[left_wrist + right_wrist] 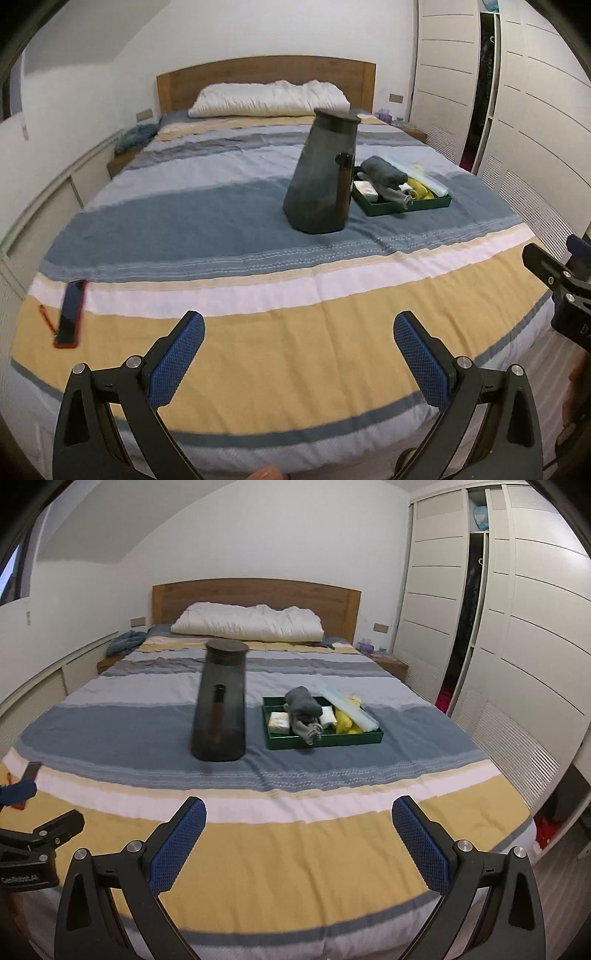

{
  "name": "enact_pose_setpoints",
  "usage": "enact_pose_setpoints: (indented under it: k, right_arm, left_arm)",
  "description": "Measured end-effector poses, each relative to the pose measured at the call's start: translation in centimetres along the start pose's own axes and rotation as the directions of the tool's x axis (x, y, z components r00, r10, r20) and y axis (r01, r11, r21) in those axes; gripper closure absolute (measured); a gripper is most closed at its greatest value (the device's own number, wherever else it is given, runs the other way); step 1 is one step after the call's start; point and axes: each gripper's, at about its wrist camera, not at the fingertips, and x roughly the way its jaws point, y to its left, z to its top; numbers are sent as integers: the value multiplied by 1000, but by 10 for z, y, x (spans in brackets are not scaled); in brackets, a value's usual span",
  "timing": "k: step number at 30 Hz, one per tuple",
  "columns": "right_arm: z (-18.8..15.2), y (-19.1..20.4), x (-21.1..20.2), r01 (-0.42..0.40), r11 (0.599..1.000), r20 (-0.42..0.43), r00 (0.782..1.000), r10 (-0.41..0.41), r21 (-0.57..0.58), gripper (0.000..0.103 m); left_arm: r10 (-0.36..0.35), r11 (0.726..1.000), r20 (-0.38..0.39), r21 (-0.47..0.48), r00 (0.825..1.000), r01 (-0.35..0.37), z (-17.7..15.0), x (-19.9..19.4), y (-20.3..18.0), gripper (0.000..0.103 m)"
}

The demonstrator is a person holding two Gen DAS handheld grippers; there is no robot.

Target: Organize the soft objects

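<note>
Hovering over foot of bed [258,354]: left tool [299,354] and right tool [299,836], both with blue pads spread wide apart, empty. Green tray [364,736] well ahead of right tool, on blue stripe, holds grey cloth roll [303,705], yellow cloth [347,720], white folded piece. Dark tall jug [219,705] just left of tray. Phone [72,314] ahead-left of left tool.
</note>
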Motion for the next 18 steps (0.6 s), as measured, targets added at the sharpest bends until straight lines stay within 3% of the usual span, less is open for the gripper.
enact_pose_setpoints:
  k: [6, 10, 18]
  right_arm:
    - [-15, 14, -57, -7, 1000, 8, 1000, 7, -21, 0]
    - [-21, 22, -90, -21, 999, 18, 1000, 22, -32, 0]
    - [-35, 38, -135, -11, 998, 32, 999, 13, -68, 0]
  left_arm:
    - [-5, 1000, 3, 14, 1000, 5, -21, -45, 11, 3]
    - [53, 998, -1, 26, 999, -53, -34, -64, 18, 3]
    - [25, 1000, 31, -4, 999, -25, -46, -92, 27, 3]
